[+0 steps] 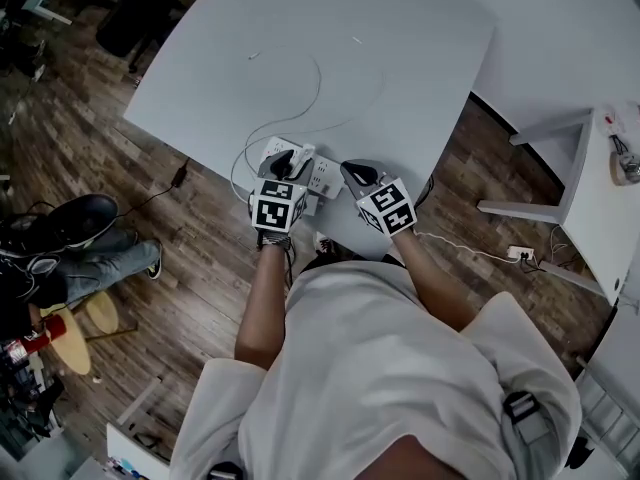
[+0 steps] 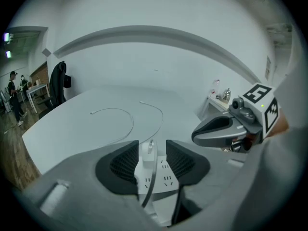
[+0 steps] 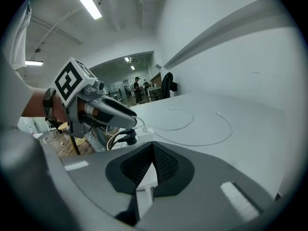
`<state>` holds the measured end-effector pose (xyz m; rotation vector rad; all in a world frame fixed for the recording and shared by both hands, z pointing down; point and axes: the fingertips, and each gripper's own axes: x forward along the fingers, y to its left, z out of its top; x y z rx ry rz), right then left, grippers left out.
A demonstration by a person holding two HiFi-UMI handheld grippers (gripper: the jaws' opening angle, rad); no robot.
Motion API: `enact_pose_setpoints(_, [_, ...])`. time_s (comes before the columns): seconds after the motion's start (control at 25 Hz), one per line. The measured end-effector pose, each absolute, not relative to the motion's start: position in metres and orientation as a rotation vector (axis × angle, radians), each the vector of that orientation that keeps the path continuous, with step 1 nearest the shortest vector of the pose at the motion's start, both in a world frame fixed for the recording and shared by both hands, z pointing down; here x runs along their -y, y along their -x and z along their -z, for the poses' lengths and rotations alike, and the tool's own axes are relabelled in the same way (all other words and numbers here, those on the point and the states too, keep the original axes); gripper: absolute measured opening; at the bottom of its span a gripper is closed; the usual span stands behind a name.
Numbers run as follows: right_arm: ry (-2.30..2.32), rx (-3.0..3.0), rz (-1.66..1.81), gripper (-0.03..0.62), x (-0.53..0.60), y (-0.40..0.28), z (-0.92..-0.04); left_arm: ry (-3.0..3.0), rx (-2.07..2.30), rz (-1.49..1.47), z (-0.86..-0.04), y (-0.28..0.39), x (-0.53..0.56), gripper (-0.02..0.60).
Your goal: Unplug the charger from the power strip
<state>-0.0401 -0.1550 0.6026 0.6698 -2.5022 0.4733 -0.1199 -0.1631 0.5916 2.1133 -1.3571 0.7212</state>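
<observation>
Here, in the head view, the left tool [image 1: 289, 164] sits right over the white power strip [image 1: 322, 176], near the front edge of the worktop [image 1: 400, 58]. The right tool [image 1: 352, 172] lies just to the right of it, beside the end of the power strip. Thin white cables [image 1: 300, 118] loop across the worktop beyond both tools.

In the left gripper view, the left tool [image 2: 152, 144] has its jaws moderately apart. The white charger [image 2: 147, 154] stands upright between them, plugged into the power strip [image 2: 164, 178] beneath, and neither pad presses on it. The right tool [image 2: 198, 134] shows off to the right, near the charger.

In the right gripper view, the right tool [image 3: 153, 146] has its jaws drawn together at the tips, with nothing gripped. The left tool [image 3: 139, 123] is ahead and to its left, and the white cables [image 3: 211, 134] curl on the worktop [image 3: 255, 124] beyond.
</observation>
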Motion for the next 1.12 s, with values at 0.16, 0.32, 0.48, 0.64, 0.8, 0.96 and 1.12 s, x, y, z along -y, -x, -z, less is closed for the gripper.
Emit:
enact_pose_setpoints(0.16, [-0.648,2.425,-0.537,0.003,0.154,0.042,-0.634,-2.093,1.293,-0.767,-0.614,0.115,0.166,0.184])
enact_pose_setpoints(0.32, [-0.624,2.365,-0.568,0.003,0.152,0.041,-0.657,-2.068,1.275,-0.803,-0.632,0.115,0.167,0.184])
enact_pose_setpoints(0.48, [-0.603,2.288,-0.549,0.003,0.147,0.038,-0.677,-2.054,1.280,-0.816,-0.642,0.116,0.170,0.184])
enact_pose_setpoints(0.64, [-0.582,2.258,-0.504,0.004,0.145,0.037,-0.686,-2.049,1.286,-0.808,-0.648,0.115,0.174,0.183])
enact_pose_setpoints(0.8, [-0.578,2.261,-0.513,0.005,0.145,0.035,-0.686,-2.045,1.292,-0.822,-0.650,0.114,0.175,0.146])
enact_pose_setpoints(0.96, [-0.568,2.262,-0.514,0.003,0.145,0.036,-0.685,-2.038,1.303,-0.805,-0.649,0.116,0.176,0.140])
enact_pose_setpoints(1.12, [-0.575,2.260,-0.509,0.003,0.144,0.035,-0.686,-2.022,1.294,-0.767,-0.649,0.115,0.175,0.140])
